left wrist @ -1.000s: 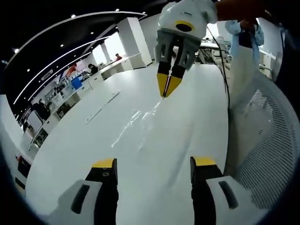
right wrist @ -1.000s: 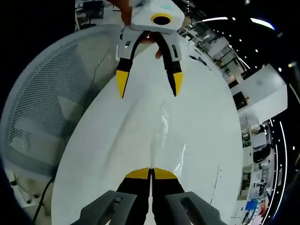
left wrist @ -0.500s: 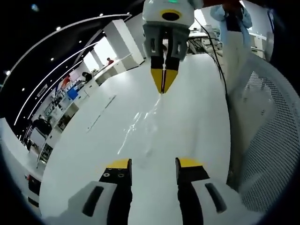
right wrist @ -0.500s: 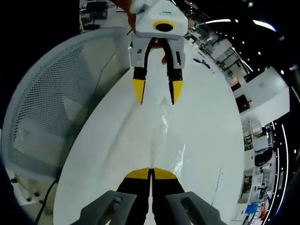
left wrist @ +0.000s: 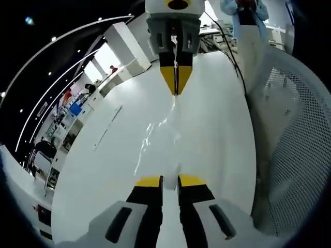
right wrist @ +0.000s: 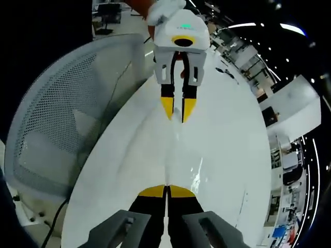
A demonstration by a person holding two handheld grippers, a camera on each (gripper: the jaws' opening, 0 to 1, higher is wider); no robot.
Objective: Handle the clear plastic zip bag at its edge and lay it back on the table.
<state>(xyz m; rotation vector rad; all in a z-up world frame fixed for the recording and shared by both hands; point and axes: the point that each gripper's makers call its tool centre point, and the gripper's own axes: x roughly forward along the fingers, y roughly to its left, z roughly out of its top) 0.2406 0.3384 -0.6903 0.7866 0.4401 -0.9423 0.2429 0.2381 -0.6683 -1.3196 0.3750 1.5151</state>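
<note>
No readable text in either view.
No labels, brands, numbers or signs legible; anything in the background room is too small and blurred to make out.

Glossy clear plastic zip bag (left wrist: 158, 132), smooth white table (left wrist: 217, 124), perforated mesh chair (right wrist: 57, 129)

We note an open-plan laboratory or office: beyond the long glossy white table (left wrist: 217, 139) stand white workbenches (left wrist: 121, 72), with ceiling strip lights (left wrist: 57, 88) overhead.
</note>
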